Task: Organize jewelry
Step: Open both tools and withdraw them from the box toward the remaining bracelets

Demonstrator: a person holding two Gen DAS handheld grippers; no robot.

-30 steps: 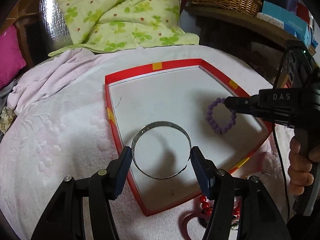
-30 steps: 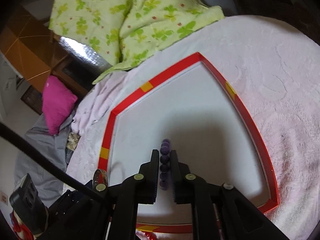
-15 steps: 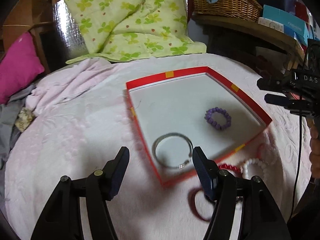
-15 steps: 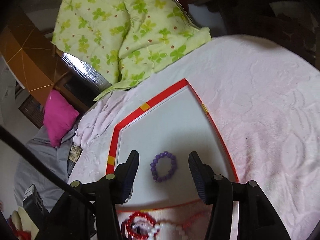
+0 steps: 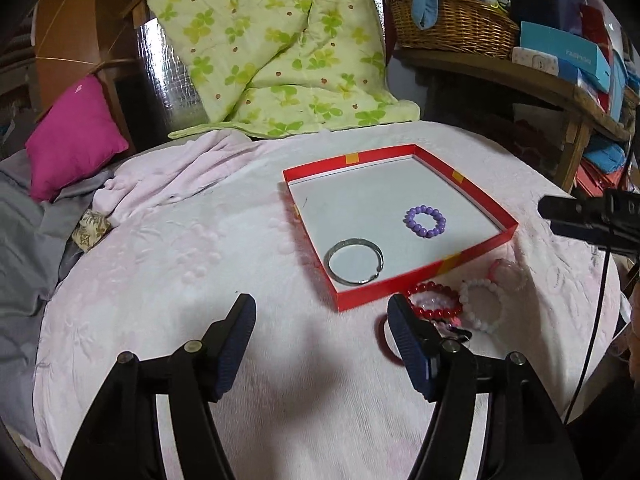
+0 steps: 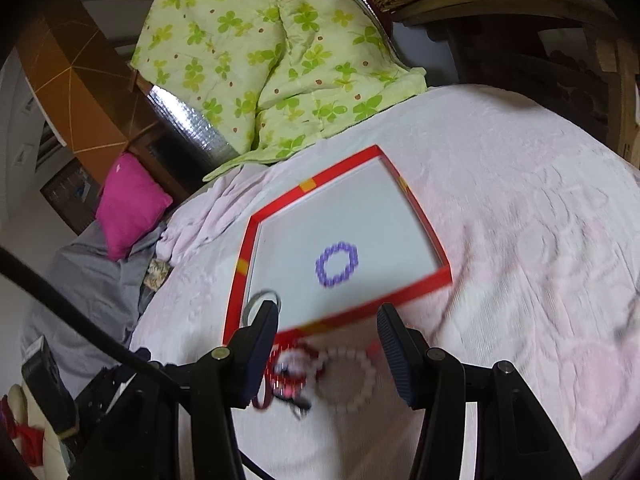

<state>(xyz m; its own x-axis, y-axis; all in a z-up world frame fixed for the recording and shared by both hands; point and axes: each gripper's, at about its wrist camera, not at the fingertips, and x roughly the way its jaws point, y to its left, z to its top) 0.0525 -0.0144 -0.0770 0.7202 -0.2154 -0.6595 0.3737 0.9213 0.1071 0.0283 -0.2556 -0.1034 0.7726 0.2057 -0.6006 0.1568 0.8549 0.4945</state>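
Note:
A shallow red box lid (image 5: 476, 249) (image 6: 416, 288) lies on the pink-white bedspread. Inside it lie a silver bangle (image 5: 353, 261) (image 6: 256, 300) and a purple bead bracelet (image 5: 425, 221) (image 6: 337, 265). In front of the lid lies a heap of loose bracelets: a red bead one (image 5: 434, 300) (image 6: 292, 360), a white bead one (image 5: 482, 305) (image 6: 352, 376) and a pale pink one (image 5: 508, 272). My left gripper (image 5: 322, 336) is open and empty, pulled back over the bedspread. My right gripper (image 6: 328, 344) is open and empty, above the heap; it shows at the right edge of the left wrist view (image 5: 560, 216).
A green clover quilt (image 5: 276, 48) lies behind the lid. A pink cushion (image 5: 76, 136) and grey cloth (image 5: 24, 240) are at the left. A wicker basket (image 5: 452, 24) and boxes stand on a wooden shelf (image 5: 520, 80) at the back right.
Both grippers have opened, let go of the bangle and the purple bracelet in the lid, and drawn back. The right gripper now hangs over the heap of loose bracelets.

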